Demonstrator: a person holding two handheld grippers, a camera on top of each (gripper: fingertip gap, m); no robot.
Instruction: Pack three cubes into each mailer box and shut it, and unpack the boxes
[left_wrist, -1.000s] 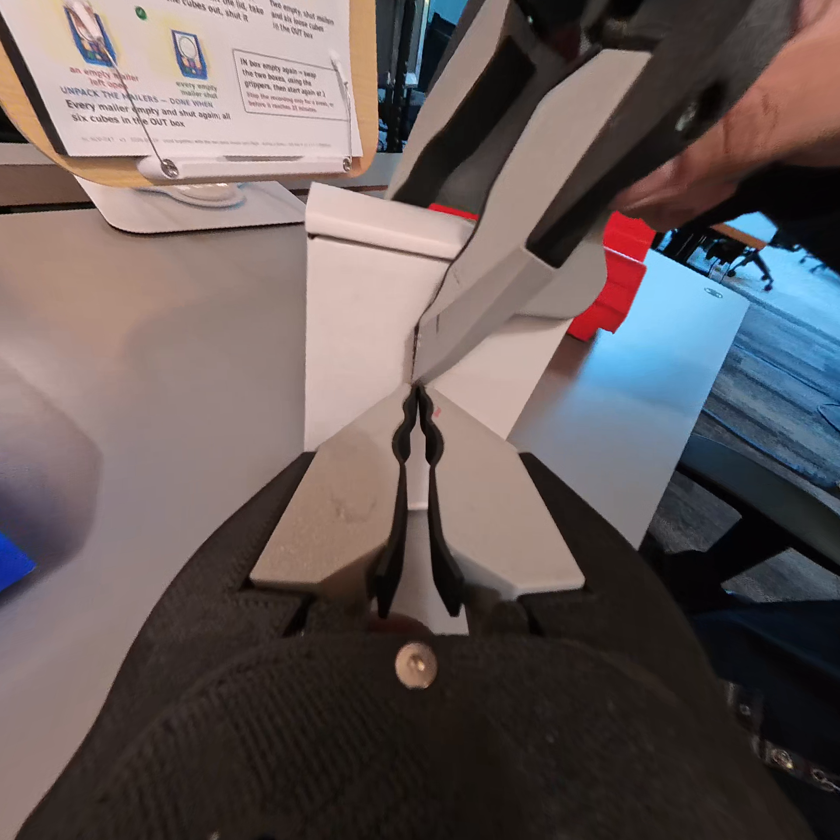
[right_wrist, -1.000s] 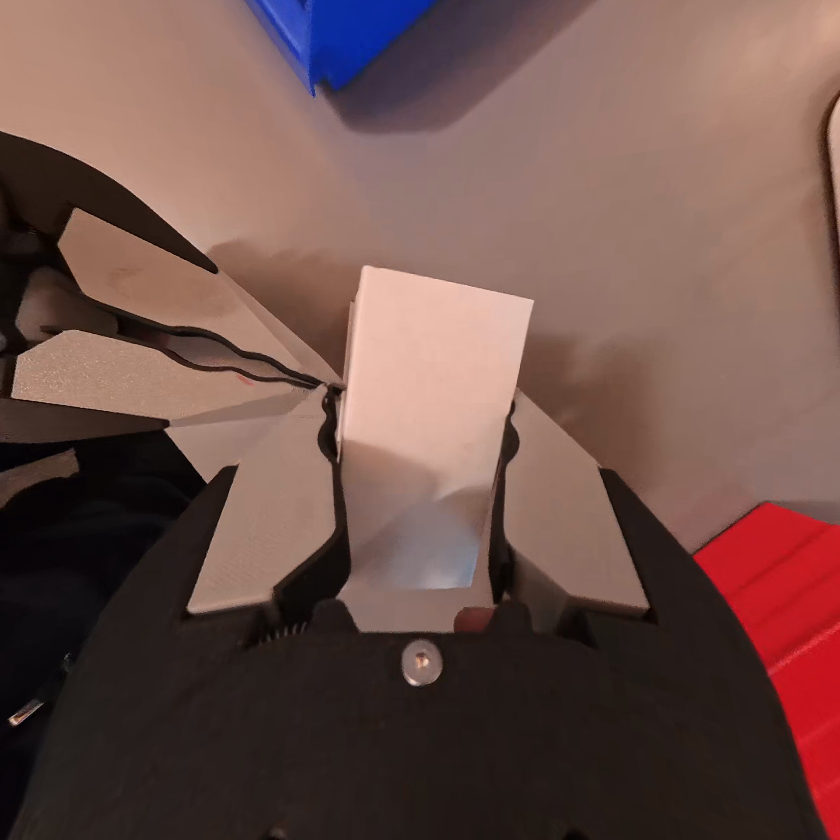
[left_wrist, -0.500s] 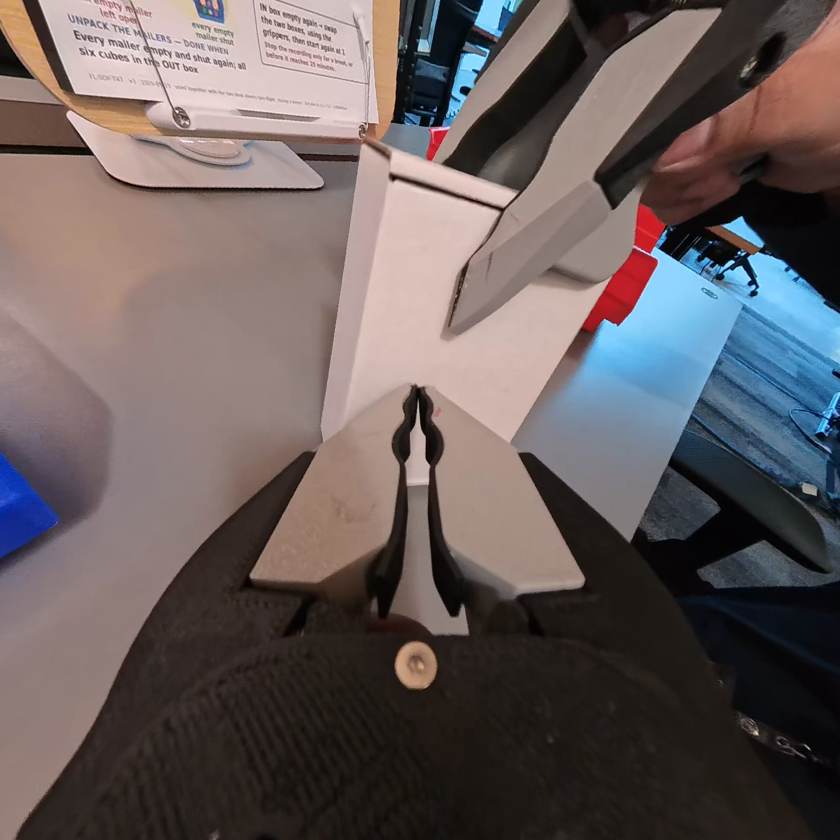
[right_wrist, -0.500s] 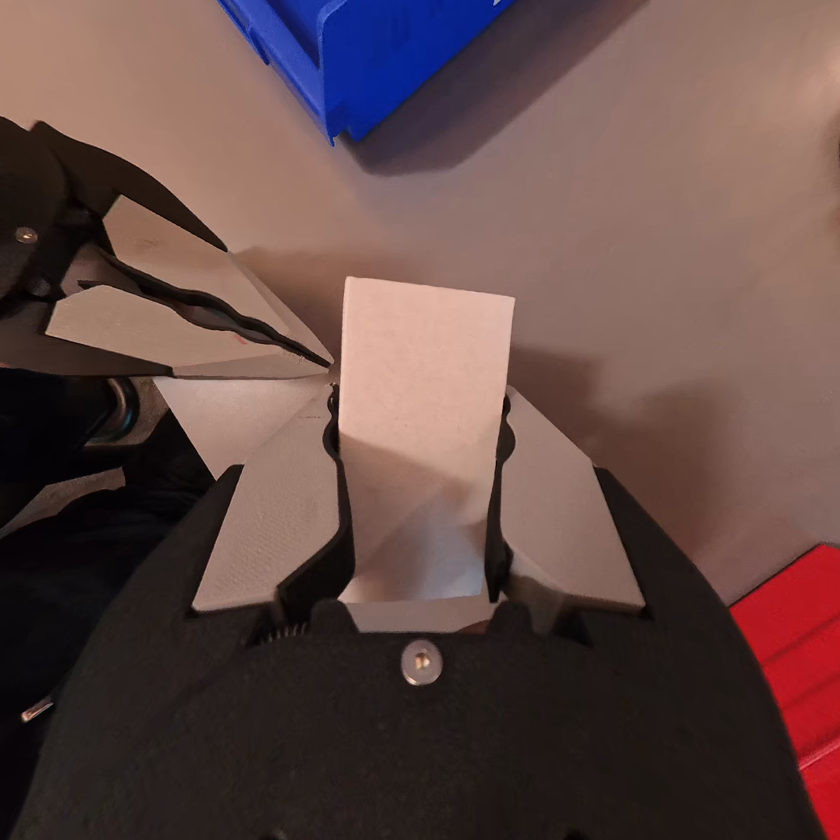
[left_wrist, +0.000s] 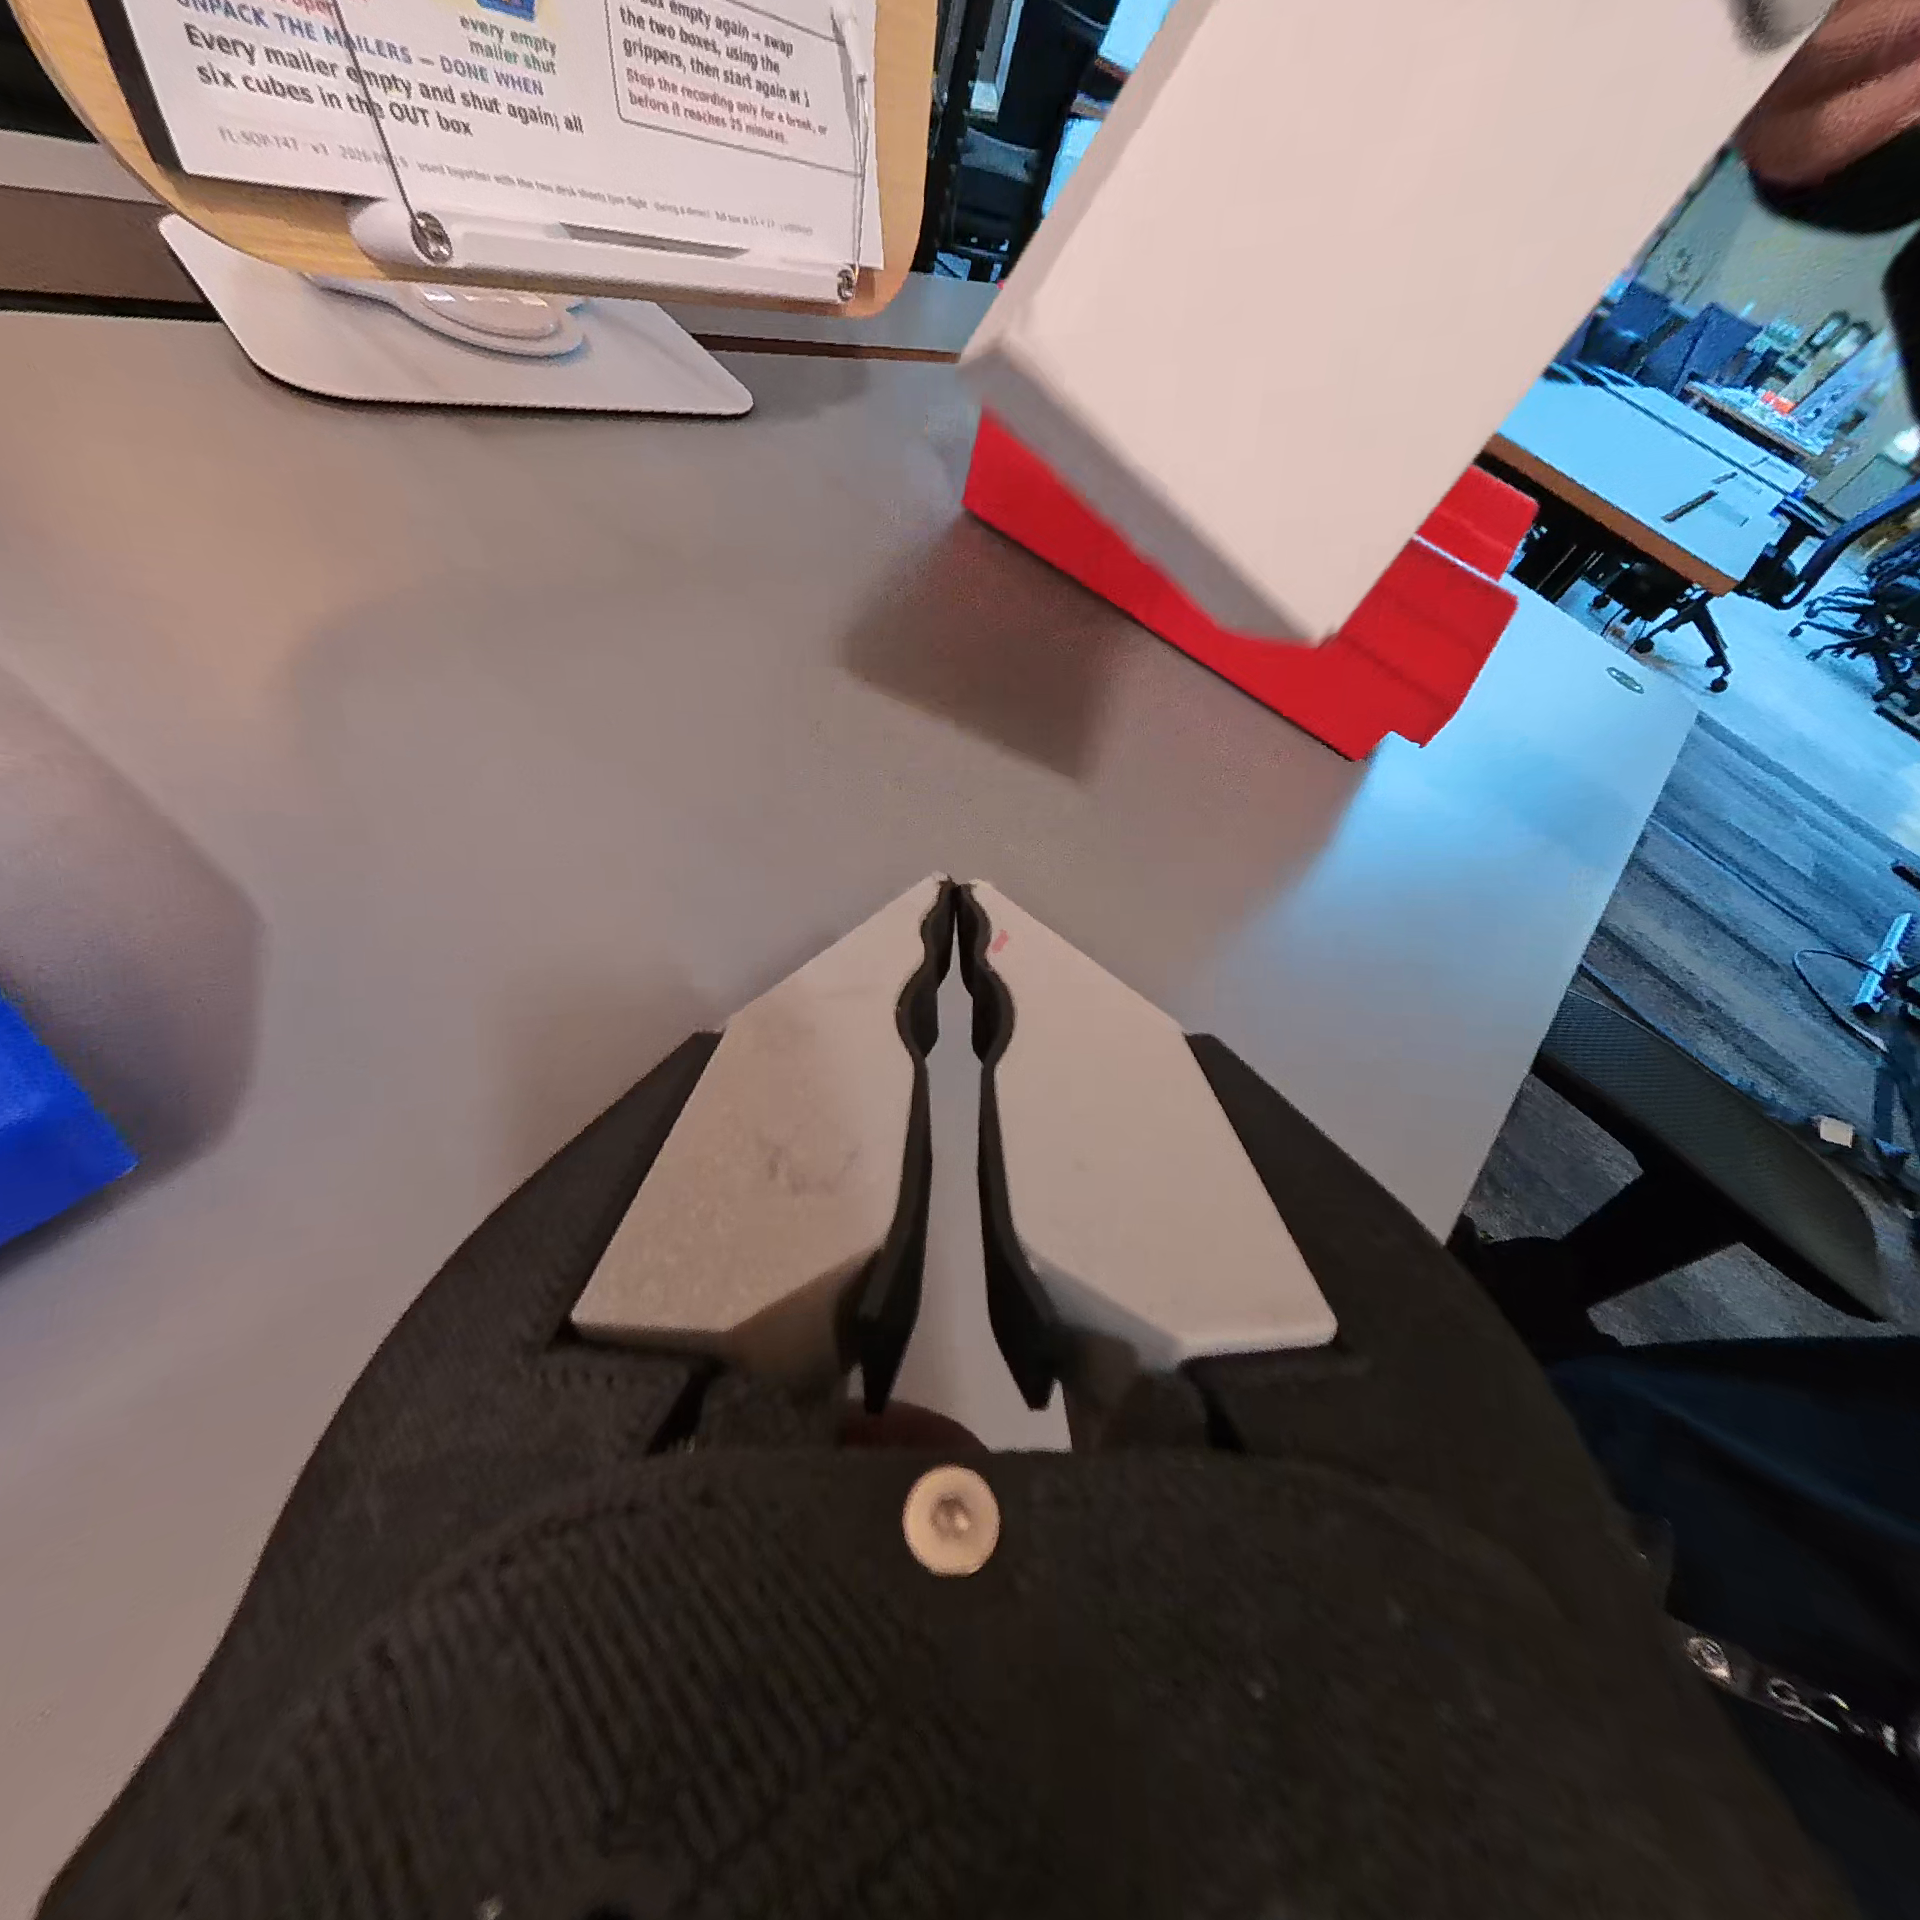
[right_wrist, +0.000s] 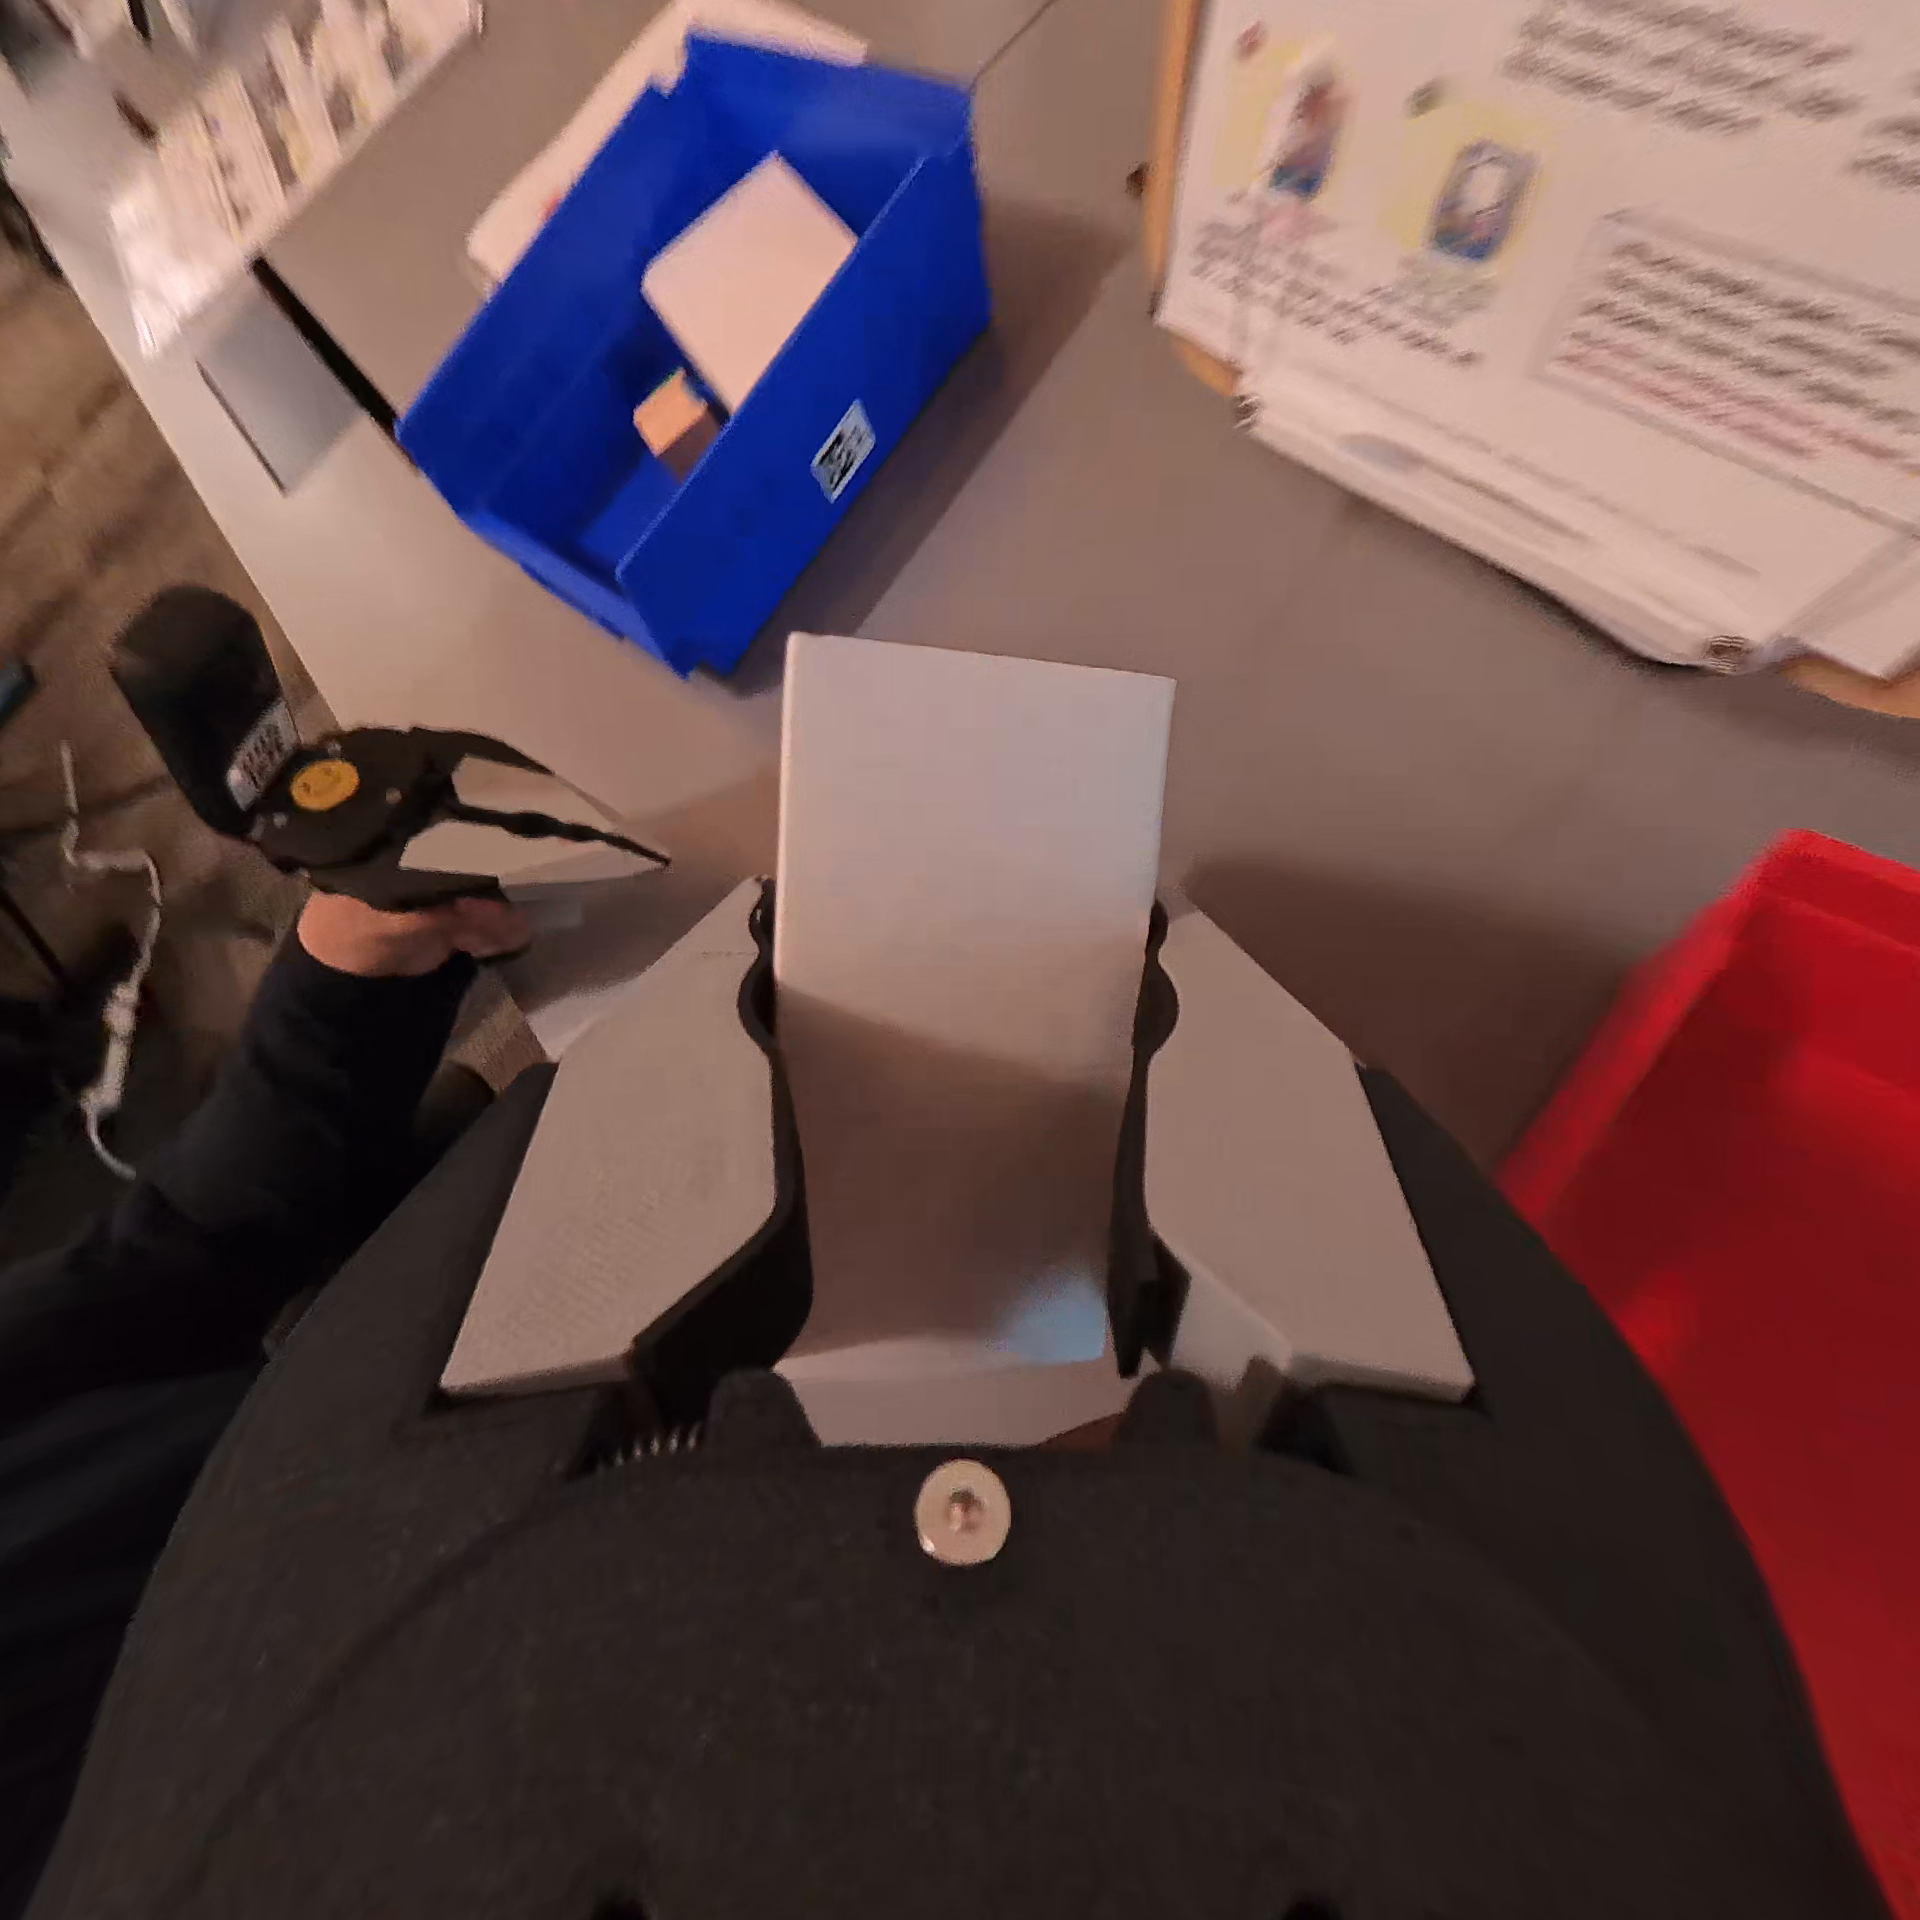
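My right gripper (right_wrist: 961, 914) is shut on a closed white mailer box (right_wrist: 971, 831) and holds it in the air, tilted. The same mailer box (left_wrist: 1330, 291) shows in the left wrist view at the upper right, above the red bin (left_wrist: 1247, 613). My left gripper (left_wrist: 951, 888) is shut and empty, low over the grey table (left_wrist: 520, 675); it also shows in the right wrist view (right_wrist: 623, 847) at the left. A blue bin (right_wrist: 707, 374) holds another white mailer box (right_wrist: 748, 275) and a tan cube (right_wrist: 670, 421).
An instruction sheet on a wooden stand (left_wrist: 520, 114) stands at the back of the table. The red bin (right_wrist: 1766, 1195) is at the right in the right wrist view. The table's right edge (left_wrist: 1538, 1039) drops to the floor. A corner of the blue bin (left_wrist: 42, 1132) shows at far left. There is about 25 cm between the tips of the two grippers.
My right gripper has lifted the mailer box up and away toward the red bin. My left gripper has let go of the box's flap and drawn back, still shut.
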